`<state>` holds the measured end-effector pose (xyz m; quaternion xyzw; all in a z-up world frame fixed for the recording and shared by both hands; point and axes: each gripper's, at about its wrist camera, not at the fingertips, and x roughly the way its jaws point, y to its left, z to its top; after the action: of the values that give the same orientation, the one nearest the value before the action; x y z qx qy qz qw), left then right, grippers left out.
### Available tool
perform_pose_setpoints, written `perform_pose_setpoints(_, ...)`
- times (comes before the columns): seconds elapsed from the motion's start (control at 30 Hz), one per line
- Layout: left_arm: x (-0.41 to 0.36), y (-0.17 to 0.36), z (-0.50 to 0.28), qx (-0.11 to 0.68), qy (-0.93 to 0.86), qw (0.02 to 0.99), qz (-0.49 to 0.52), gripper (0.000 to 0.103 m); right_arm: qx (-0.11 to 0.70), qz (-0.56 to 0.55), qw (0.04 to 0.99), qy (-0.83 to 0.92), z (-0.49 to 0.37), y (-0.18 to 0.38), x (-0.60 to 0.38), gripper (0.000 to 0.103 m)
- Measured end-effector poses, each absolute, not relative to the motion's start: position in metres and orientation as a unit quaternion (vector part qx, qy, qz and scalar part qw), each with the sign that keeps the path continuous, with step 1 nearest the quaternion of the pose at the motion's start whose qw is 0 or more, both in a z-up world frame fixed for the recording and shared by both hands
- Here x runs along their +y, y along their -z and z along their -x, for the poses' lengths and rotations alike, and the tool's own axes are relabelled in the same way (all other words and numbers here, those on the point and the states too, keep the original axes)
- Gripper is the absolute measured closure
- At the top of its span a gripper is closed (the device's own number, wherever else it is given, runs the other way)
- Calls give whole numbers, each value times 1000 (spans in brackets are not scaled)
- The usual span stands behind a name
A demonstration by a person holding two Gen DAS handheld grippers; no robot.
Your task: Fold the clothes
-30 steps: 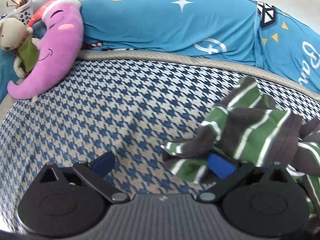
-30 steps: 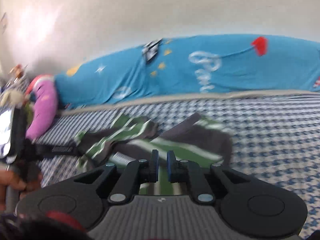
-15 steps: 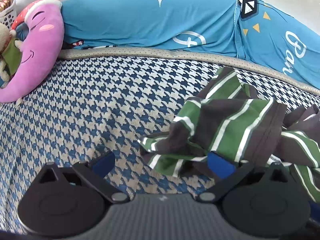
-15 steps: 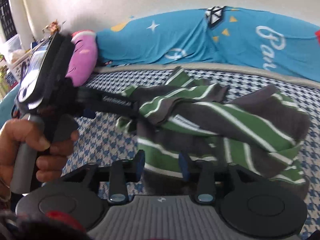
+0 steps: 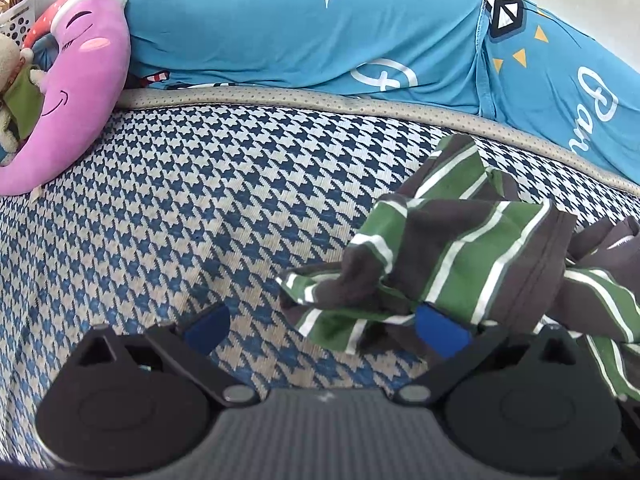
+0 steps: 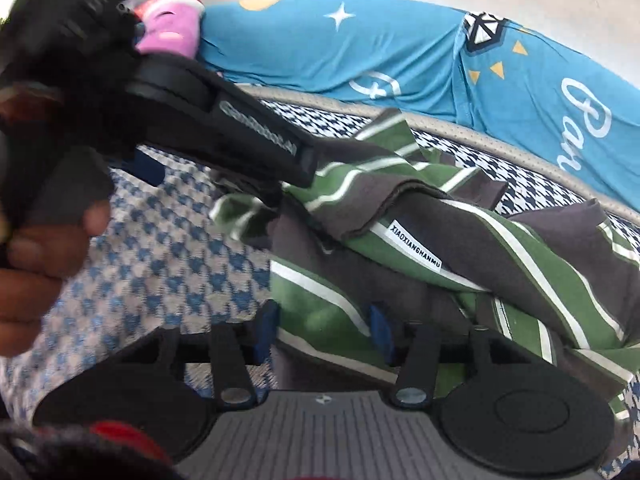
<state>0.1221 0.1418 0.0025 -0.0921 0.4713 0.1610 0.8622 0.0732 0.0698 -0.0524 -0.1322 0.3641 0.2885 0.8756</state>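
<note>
Blue-and-beige houndstooth cloth [image 5: 192,208] covers the whole surface, and the landmark on it is the striped garment [image 5: 472,264], a crumpled top in dark brown and green with thin white lines.

At the left gripper [image 5: 320,326] the two blue pads stand far apart. One pad is over bare cloth to the left of the garment, and the other pad sits at the near left edge of the garment, where a loose corner lies on top of it; the pads do not press on anything.

At the right gripper [image 6: 324,330] the jaws have just been closing, but a gap is between the pads, and a green and white striped part of the garment lies in this gap. Whether the pads touch it cannot be told.

In the right wrist view the garment is bunched in several folds, with a brown hem turned over and a small white label [image 6: 414,248] with black letters on it. The left hand [image 6: 40,264] holds its tool left of the garment.

Behind the garment lies a long blue pillow [image 5: 304,36] with white stars and letters, and far to its left a pink moon-shaped plush [image 5: 76,80].
</note>
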Motion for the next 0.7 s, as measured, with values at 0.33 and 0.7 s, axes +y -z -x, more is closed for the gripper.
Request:
perform_pose_setpoints(0.33, 153, -10, -118, 456, -170, 868, 95, 0, 359, 54, 864, -350, -68, 25, 60, 96)
perform_pose_setpoints(0.7, 180, -40, -112, 415, -200, 881, 106, 0, 363, 70, 782, -503, -20, 1, 64, 91)
